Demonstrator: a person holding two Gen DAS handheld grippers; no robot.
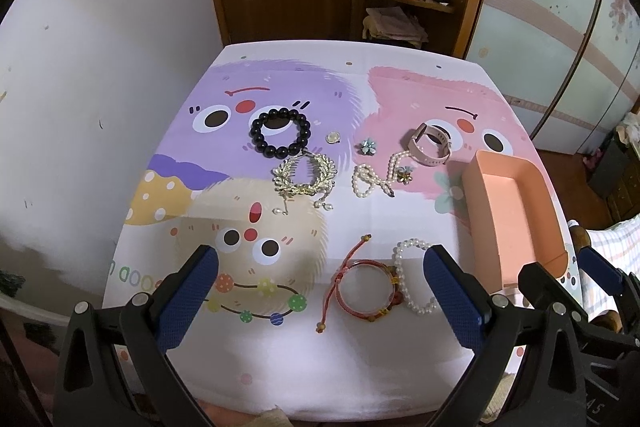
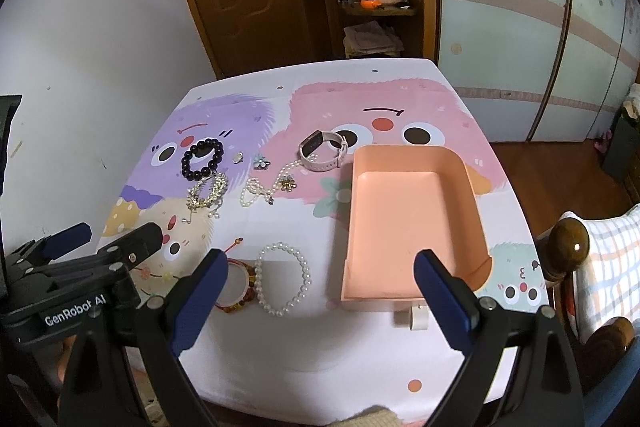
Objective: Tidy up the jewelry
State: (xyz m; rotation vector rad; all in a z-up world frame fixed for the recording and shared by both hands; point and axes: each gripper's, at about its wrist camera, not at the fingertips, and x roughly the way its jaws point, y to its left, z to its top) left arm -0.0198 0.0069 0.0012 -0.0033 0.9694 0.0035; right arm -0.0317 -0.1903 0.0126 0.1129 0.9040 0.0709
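Both grippers are hanging wide open over the near edge of the desk (image 1: 360,379), holding nothing. From its own camera, the left gripper (image 1: 320,291) is sitting at 6 o'clock, with the red bracelet (image 1: 362,287) just past its tips. The right gripper (image 2: 322,295) is sitting at 6 o'clock too, in front of the pink tray (image 2: 412,215), which is empty.

No piece is in the tray yet, so the job is only starting, I think. The next move is probably going down to a near bracelet, pinching it and carrying it to the tray.

Counting: one tray, one black bead bracelet (image 1: 280,132), one gold leaf comb (image 1: 306,179), one pink watch (image 1: 430,143), one pearl bracelet (image 2: 284,279), one pearl string (image 1: 376,177), and three small charms.
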